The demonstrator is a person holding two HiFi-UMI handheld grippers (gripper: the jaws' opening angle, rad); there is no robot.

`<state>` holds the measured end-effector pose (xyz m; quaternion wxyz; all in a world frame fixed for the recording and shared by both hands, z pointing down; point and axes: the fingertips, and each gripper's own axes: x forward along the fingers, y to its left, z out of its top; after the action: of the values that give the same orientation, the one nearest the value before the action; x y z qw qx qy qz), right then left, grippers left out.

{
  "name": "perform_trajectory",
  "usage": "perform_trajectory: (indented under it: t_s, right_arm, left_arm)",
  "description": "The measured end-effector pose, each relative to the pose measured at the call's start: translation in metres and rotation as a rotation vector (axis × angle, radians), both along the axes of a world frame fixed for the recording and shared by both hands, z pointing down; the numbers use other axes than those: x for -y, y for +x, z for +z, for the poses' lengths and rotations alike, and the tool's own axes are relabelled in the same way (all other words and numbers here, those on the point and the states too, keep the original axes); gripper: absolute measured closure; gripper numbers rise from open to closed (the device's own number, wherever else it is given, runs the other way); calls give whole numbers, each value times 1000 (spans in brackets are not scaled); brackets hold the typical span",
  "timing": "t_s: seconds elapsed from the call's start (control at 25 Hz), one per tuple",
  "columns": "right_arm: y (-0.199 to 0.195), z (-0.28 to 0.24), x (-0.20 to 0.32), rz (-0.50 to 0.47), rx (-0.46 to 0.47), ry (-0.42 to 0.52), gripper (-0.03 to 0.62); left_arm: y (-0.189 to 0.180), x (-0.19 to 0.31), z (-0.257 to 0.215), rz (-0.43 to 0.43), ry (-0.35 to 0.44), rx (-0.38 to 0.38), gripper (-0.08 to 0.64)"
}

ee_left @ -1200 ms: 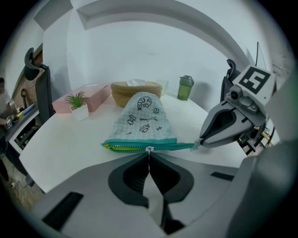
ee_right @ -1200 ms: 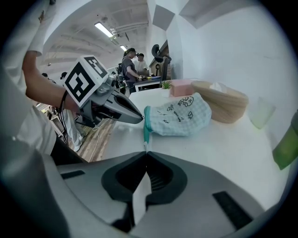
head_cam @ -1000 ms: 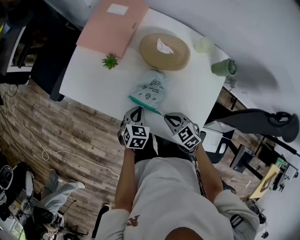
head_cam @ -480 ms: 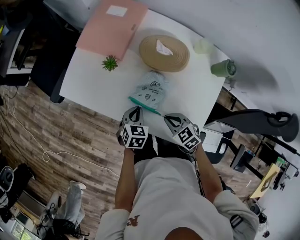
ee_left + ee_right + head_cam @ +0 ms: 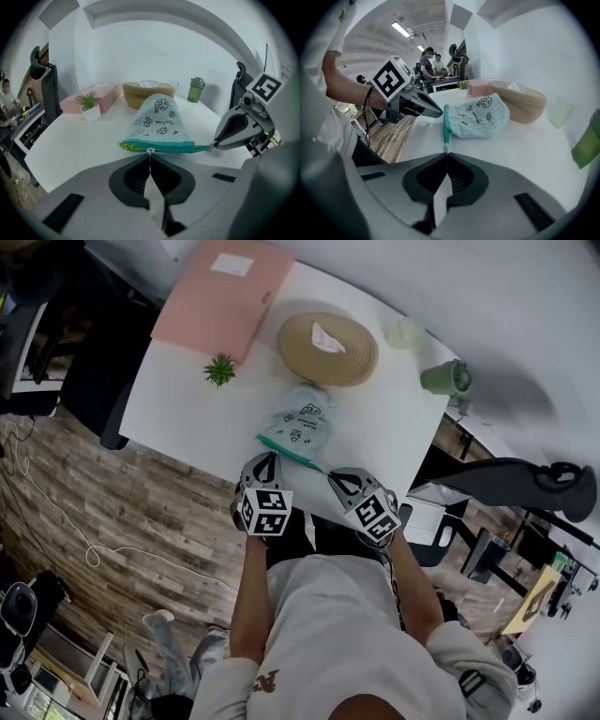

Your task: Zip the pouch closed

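Note:
A pale blue checked pouch [image 5: 300, 423] with cartoon prints and a teal zipper edge lies near the front edge of the white table [image 5: 178, 399]. In the left gripper view my left gripper [image 5: 150, 153] is shut on the small metal zipper pull [image 5: 150, 150]. Yellow teeth [image 5: 129, 147] show to the left of the pull, and the teal edge to its right is closed. My right gripper [image 5: 446, 152] is shut on the teal end tab [image 5: 446, 146] of the pouch [image 5: 480, 121]. In the head view the left gripper [image 5: 270, 460] and the right gripper [image 5: 330, 474] sit side by side at the zipper edge.
Behind the pouch stand a round woven basket [image 5: 328, 343], a small potted plant [image 5: 220, 367], a pink flat box [image 5: 225, 292], a translucent cup [image 5: 405, 331] and a green cup [image 5: 448, 377]. A dark office chair [image 5: 525, 486] is to the right of the table.
My left gripper has edged slightly to the left at the zipper. The right gripper and the pouch have stayed where they were.

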<state>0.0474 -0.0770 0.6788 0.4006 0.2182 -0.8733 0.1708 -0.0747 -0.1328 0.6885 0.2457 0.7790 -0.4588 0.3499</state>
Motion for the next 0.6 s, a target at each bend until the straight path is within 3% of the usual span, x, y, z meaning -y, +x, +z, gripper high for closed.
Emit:
perform_trajectory:
  t_s: [0.6]
  right_arm:
    - [7, 1, 5, 46, -29, 14, 591]
  left_arm:
    - [-23, 16, 0, 1, 16, 13, 561]
